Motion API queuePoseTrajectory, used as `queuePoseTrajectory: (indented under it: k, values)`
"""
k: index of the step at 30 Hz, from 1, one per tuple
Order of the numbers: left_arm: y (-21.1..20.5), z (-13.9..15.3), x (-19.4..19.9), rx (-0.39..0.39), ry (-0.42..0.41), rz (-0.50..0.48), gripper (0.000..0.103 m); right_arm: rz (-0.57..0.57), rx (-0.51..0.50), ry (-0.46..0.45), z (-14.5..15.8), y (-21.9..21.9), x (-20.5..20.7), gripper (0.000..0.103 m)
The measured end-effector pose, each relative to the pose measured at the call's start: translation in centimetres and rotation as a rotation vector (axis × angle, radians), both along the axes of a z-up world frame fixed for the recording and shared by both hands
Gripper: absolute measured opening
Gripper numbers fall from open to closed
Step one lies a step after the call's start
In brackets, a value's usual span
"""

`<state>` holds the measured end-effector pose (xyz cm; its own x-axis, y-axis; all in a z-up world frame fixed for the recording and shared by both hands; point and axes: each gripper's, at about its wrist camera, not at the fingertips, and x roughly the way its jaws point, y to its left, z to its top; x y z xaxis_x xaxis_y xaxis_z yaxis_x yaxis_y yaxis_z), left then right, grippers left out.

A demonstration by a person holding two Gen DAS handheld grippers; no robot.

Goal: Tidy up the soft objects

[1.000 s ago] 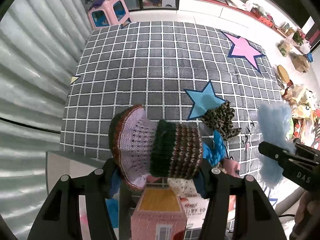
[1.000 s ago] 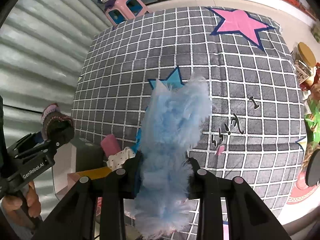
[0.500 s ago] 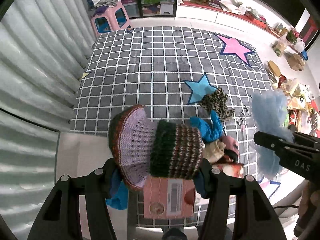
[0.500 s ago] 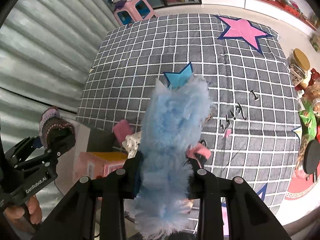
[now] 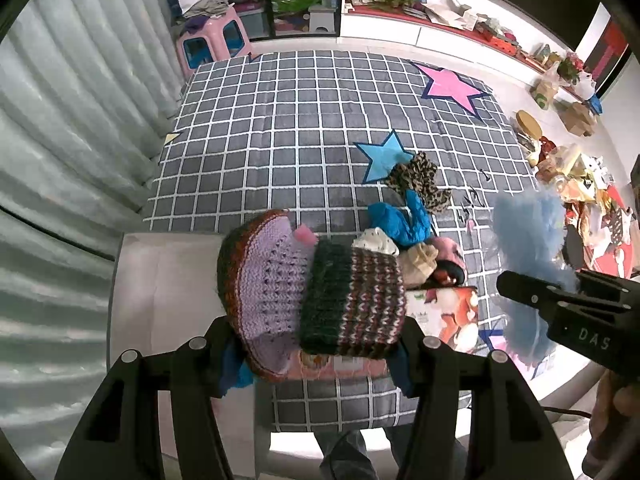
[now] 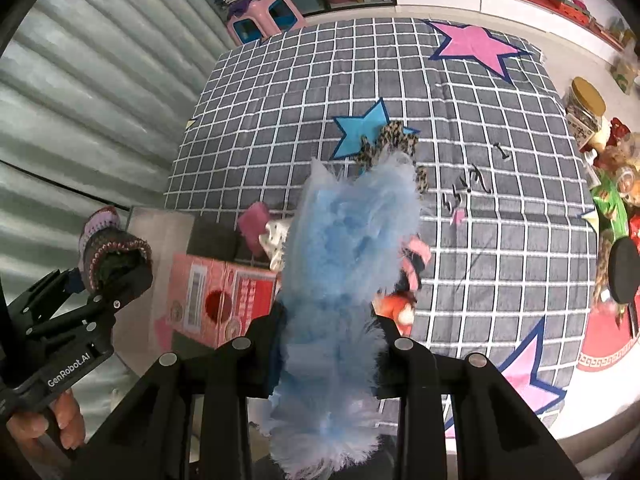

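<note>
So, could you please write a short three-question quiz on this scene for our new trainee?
1. True or false: the left gripper is clamped on the knitted item.
2. What does the right gripper hold? A) the leopard-print piece B) the fluffy blue item C) the pink box
3. Fill in: the leopard-print piece overlaps the ___ star on the checked mat.

Key: 1 true; 2 B; 3 blue.

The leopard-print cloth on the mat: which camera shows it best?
The left wrist view. There the leopard cloth lies in the open beside the blue star. In the right wrist view, the blue fluff held in the right gripper hides most of it.
</note>
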<state>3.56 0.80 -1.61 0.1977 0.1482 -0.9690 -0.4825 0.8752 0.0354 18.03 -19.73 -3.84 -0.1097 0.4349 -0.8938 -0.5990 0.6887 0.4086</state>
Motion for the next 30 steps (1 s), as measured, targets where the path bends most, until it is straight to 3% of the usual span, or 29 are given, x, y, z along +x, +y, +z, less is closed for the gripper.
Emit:
queuePoseTrajectory:
  k: [14,30]
  values:
    - [0.0,0.1,-5.3,-0.007,-0.005,0.039,0.062,0.038,-0.001,0.026,-0.4,-0.2,-6.2,0.034]
    - [2.8,-0.1,-12.6,-0.007,0.001,0.175,0.062,0.218,0.007,0.037,-0.1,3.9,-14.0,0.034]
